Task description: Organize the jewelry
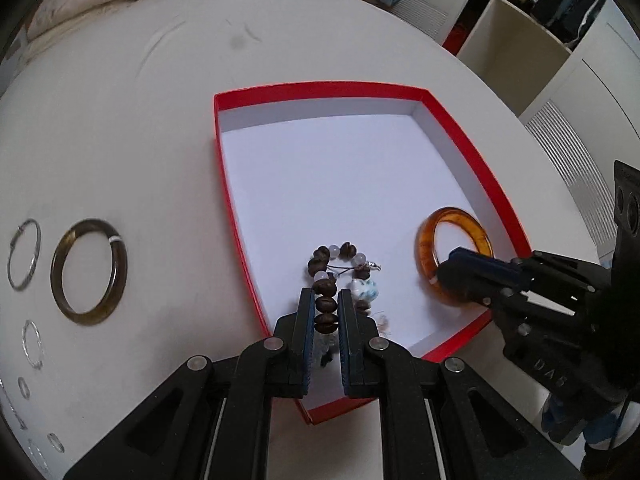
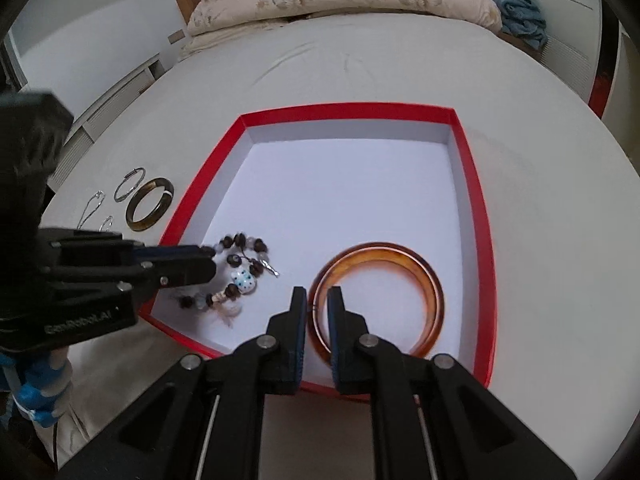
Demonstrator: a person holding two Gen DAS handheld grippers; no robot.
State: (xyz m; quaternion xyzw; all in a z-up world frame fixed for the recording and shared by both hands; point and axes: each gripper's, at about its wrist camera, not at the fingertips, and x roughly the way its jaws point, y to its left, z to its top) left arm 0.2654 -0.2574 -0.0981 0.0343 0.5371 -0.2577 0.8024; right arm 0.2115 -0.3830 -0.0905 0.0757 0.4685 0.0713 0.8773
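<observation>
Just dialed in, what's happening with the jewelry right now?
Both grippers are down in the red box. The left gripper is closed on the beaded bracelet, which lies on the box's white floor. The right gripper straddles the rim of the amber bangle, also inside the box; whether it is actually pinching it is unclear. Waiting outside on the white surface, to the box's left: a dark olive bangle, a thin wire hoop and some small silver rings.

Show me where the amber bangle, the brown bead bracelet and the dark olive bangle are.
Translucent amber orange bangle (image 2: 434, 300): right wrist view, on its right band.
Brown wooden bead bracelet (image 1: 325, 304): left wrist view, on a bead between the claw fingers.
Dark olive glassy bangle (image 1: 60, 280): left wrist view, on its left band.
</observation>
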